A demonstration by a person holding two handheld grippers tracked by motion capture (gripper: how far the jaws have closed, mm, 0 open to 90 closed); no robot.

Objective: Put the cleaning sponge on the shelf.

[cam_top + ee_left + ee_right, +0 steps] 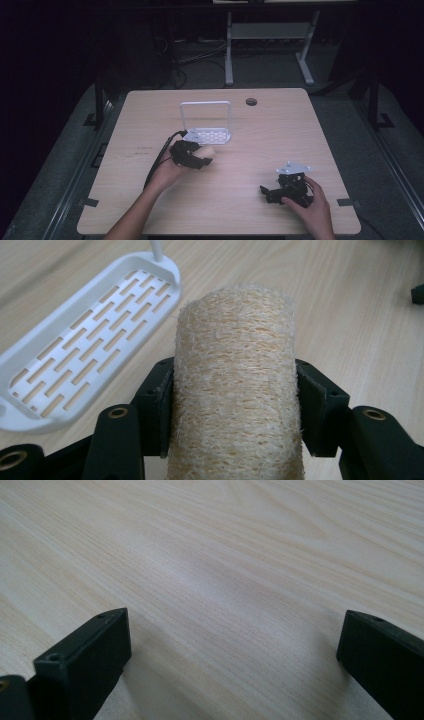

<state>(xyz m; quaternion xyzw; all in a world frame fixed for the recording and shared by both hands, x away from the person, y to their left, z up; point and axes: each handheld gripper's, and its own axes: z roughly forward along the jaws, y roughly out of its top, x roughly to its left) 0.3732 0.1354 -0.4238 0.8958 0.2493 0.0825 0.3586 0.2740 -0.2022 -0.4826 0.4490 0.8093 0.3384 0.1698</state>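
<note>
A pale, fibrous loofah roll (235,385) stands between the black jaws of my left gripper (235,407), and both pads press into its sides. In the high view that left gripper (202,156) hovers left of the table's middle, with the loofah's end (207,151) poking out toward a white slotted rack. The rack's tray (87,347) lies just to the left of the loofah in the left gripper view. My right gripper (267,192) rests low at the table's front right, its jaws wide apart over bare wood (235,645) with nothing between them.
The white rack (206,135) has a tall loop handle (205,104) at its back and sits mid-table. A round cable hole (251,101) lies behind it to the right. A desk frame and cables stand on the floor beyond the table.
</note>
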